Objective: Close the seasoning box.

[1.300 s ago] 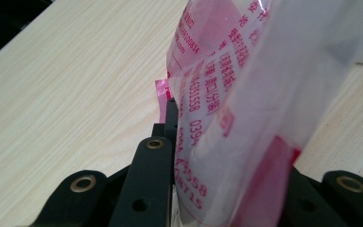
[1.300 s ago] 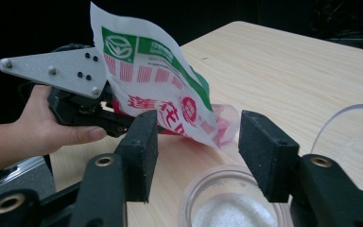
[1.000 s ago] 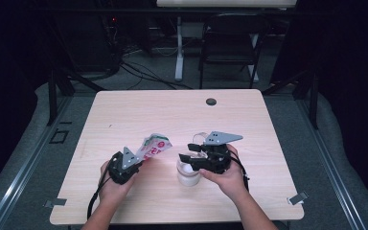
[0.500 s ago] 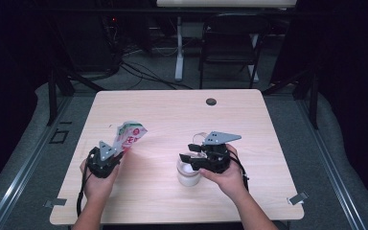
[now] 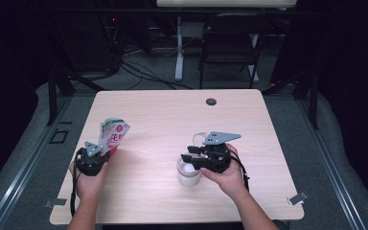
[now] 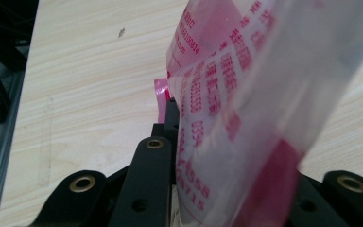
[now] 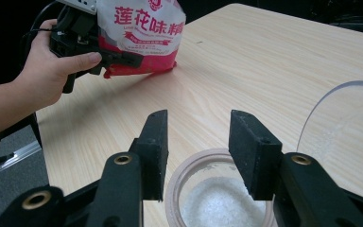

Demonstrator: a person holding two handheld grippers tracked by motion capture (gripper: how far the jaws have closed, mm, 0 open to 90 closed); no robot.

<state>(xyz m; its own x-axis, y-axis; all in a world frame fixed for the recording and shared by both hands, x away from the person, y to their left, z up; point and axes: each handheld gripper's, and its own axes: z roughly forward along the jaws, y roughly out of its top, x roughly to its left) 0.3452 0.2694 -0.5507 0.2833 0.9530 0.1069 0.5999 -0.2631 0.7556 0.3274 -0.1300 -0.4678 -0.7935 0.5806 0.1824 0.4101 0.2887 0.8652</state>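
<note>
Two things in play: seasoning bag (image 5: 112, 135) and open jar (image 5: 189, 172).
Bag: pinched in left claw (image 5: 100, 152), near surface's left edge.
Jar: white granules inside, near front edge.
Right claw (image 7: 196, 151): jaws just been closing, nothing gripped, above jar mouth.
Progress: filling looks done; lid (image 7: 345, 127) probably left.

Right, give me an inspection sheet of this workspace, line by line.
Surface: light wood table, bare in the middle.
Job's things: red-and-white pouch at the left; open jar of white granules; its clear lid beside it.
Clutter: dark round disc near the far edge.
Grippers: left gripper shut on the pouch; right gripper open above the jar, jaws just been closing.
Cables: one trails from each gripper; more on the floor.
Surroundings: folding chair, dark room.
</note>
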